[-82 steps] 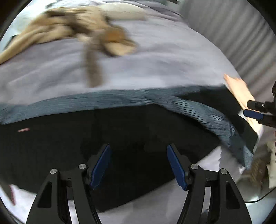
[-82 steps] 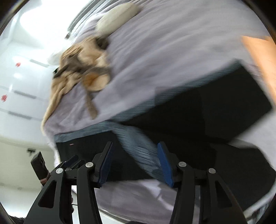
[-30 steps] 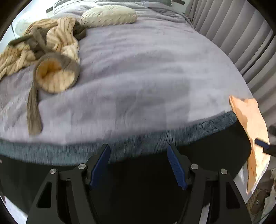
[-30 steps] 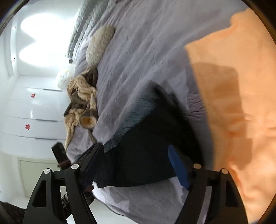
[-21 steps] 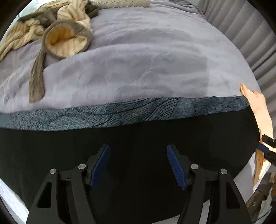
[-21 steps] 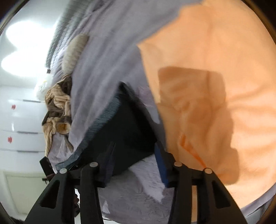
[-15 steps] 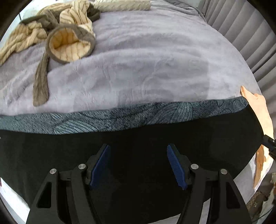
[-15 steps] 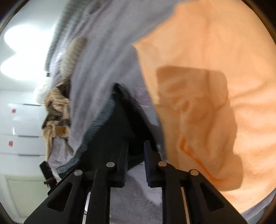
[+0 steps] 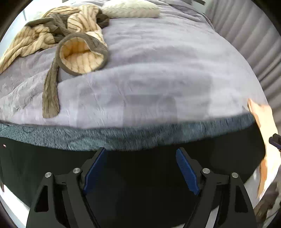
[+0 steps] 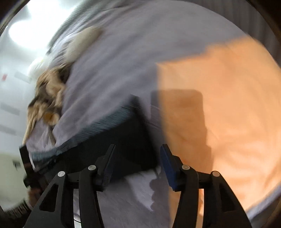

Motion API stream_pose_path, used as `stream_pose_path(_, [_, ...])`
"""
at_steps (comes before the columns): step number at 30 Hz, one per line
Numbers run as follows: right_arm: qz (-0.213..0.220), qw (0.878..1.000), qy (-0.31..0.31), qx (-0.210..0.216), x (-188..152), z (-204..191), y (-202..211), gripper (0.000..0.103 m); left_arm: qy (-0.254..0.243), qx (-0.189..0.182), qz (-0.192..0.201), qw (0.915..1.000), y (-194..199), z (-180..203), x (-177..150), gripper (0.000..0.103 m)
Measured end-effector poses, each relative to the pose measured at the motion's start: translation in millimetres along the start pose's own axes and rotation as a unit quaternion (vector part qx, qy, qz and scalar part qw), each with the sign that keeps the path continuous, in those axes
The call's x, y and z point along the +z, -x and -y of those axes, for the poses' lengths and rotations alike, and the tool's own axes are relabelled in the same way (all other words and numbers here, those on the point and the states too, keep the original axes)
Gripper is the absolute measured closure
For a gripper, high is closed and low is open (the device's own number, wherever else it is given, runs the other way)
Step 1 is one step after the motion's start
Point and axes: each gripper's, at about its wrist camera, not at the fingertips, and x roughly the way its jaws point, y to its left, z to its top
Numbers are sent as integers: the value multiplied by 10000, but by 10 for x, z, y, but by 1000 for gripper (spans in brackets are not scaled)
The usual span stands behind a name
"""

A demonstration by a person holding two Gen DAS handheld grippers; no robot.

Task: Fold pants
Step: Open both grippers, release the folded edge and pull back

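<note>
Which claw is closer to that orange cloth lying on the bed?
The right claw: the orange cloth lies just beside it. The left claw sits mid-way along the black pants, with the cloth off at their far end.

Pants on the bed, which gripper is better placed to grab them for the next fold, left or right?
Probably right. The right gripper is open right at the black pants' corner edge. The left gripper is open over their flat middle.

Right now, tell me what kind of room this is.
Most likely a bedroom. A wide bed with a lavender blanket fills the view, a pale pillow lies at its far end, and loose clothes lie on it: black pants and a crumpled beige striped garment.
</note>
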Motion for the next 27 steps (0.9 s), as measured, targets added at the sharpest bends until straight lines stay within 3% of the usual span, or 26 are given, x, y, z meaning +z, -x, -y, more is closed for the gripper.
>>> stream_pose_path(2, [-308,9988,253,289,165,-291,-304,49,103,54,-16,9999,-60,5,59,22])
stream_pose_path(4, [-591,9963,536,314,213,-528,-631,49,19,223,-67,9997,-234,77,105,22])
stream_pose_path(7, [-960,9906,928,-281,218,-691,-1164,50,8,686,-136,9976,-546,56,164,21])
stream_pose_path(9, [-805,9902,1010,-535,240,-619,-1290,61,281,597,-108,9978,-648,-92,251,21])
stream_pose_path(16, [-385,9947,463,-834,399,-266,-1013,63,481,870,-161,9949,-595,-481,411,22])
stream_pose_path(19, [-181,9976,143,-654,363,-137,-723,57,448,866,-103,9952,-298,-607,297,22])
stream_pose_path(23, [-30,9995,-310,-110,129,28,-334,23,326,913,-209,9951,34,-737,11,22])
stream_pose_path(27, [-235,9971,-702,175,-185,63,-177,22,283,963,-494,9937,283,-715,-356,22])
